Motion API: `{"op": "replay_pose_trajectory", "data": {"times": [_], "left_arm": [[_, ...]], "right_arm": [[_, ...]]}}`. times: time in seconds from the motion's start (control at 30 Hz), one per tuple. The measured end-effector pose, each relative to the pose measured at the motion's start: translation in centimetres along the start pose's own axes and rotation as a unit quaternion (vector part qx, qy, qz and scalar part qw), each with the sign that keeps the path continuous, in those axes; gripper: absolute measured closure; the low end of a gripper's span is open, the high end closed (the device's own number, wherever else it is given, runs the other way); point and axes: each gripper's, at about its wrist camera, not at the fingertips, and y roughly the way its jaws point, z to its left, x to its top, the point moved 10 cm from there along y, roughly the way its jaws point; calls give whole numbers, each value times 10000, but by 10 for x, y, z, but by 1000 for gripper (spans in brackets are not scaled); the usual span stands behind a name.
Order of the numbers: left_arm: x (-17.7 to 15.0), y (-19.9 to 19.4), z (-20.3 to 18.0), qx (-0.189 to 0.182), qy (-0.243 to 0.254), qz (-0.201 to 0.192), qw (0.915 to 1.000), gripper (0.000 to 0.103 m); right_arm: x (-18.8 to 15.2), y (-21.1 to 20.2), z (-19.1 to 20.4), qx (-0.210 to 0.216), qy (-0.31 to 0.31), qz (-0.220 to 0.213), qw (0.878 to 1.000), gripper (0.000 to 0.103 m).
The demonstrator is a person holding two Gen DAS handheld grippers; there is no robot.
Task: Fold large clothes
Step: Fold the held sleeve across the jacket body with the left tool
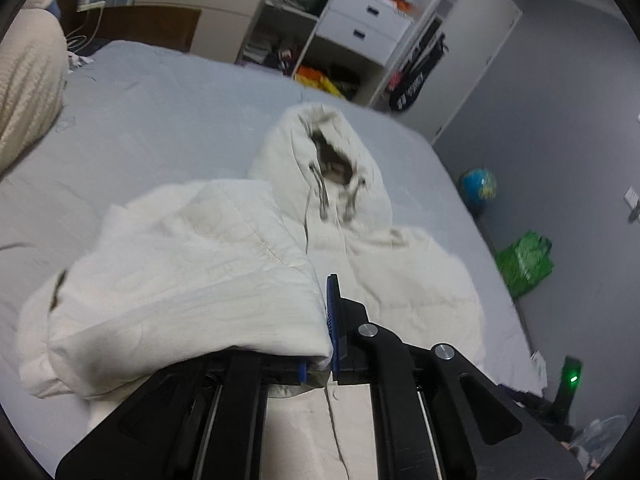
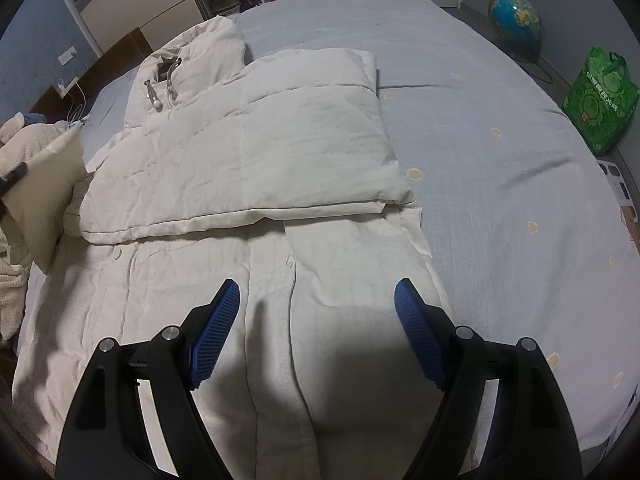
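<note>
A large white hooded padded jacket (image 2: pixel 248 148) lies on the pale blue bed (image 2: pixel 500 128). Its right sleeve (image 2: pixel 280 132) is folded across the chest. The hood (image 1: pixel 320 152) with grey drawstrings points to the far side. My left gripper (image 1: pixel 326 312) is shut on the jacket's left sleeve (image 1: pixel 192 272) and holds it lifted over the body. My right gripper (image 2: pixel 316 300) is open and empty, hovering just above the jacket's lower front near the zip line.
A cream blanket and pillow (image 1: pixel 28 88) lie at the bed's head. An open wardrobe with drawers (image 1: pixel 360 20) stands beyond the bed. A globe (image 2: pixel 514 14) and a green bag (image 2: pixel 600 100) are on the floor beside the bed.
</note>
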Motion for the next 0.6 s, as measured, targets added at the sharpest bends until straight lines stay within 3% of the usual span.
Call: {"op": "replay_pose_trajectory", "data": {"times": [0.23,0.6], "left_arm": [[-35,32,-5,112,177,397,9990,94],[-79,71,9,362,63,971,9946,92]], "right_arm": [[0,1,-1,45,40,13,10000,27],[0,1,-1,49,29,26,10000,27]]}}
